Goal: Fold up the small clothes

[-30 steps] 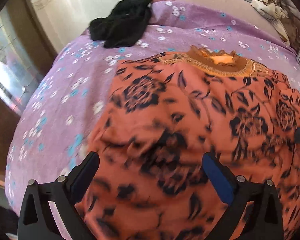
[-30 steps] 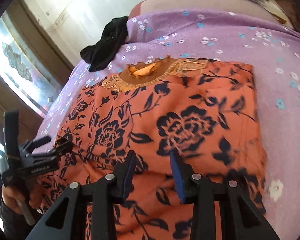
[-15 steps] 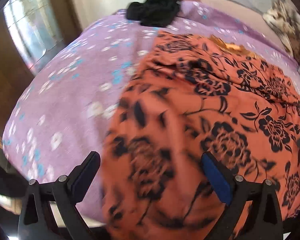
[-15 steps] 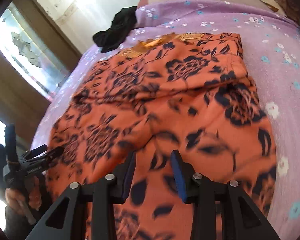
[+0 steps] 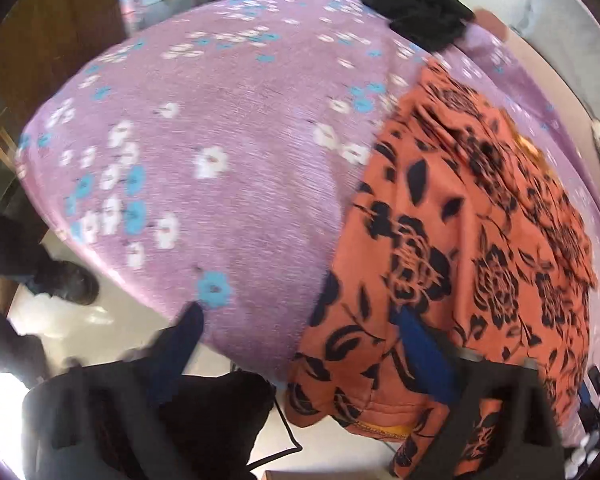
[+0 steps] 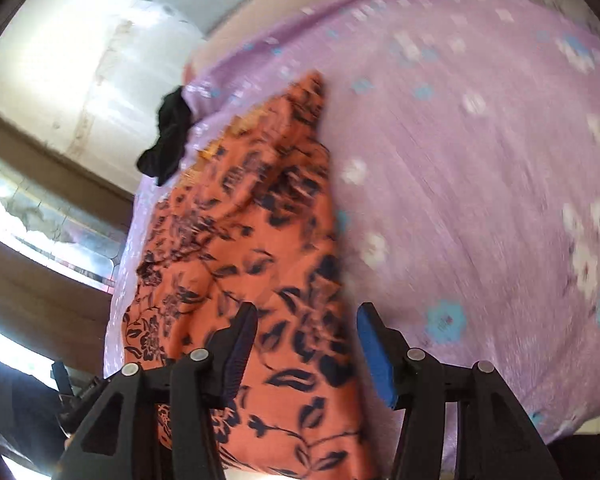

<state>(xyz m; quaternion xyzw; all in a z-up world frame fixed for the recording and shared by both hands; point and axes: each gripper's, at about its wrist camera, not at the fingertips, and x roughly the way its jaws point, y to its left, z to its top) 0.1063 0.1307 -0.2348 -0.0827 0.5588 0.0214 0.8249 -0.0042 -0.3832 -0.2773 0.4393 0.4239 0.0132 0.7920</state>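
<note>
An orange garment with black flowers [image 5: 480, 240] lies flat on the purple flowered bed sheet [image 5: 220, 128], its lower hem hanging over the bed's near edge. My left gripper [image 5: 300, 336] hovers over the garment's lower left corner. Its jaws are closing, the cloth's side edge lies between them, and the pads do not press on it. In the right wrist view the same garment [image 6: 240, 240] runs up the left half. My right gripper [image 6: 306, 344] straddles its right edge near the hem, jaws opening, with cloth under the gap but not pinched.
A black garment [image 5: 416, 16] lies bunched at the far corner of the bed, also visible as the black garment [image 6: 168, 136]. A person's dark shoe [image 5: 66, 282] stands on the pale floor beside the bed. A wooden door and a window are on the left.
The left gripper slid left to the garment's lower left corner and its jaws narrowed. The right gripper slid right to the garment's right edge and its jaws widened. Both wrists rolled.
</note>
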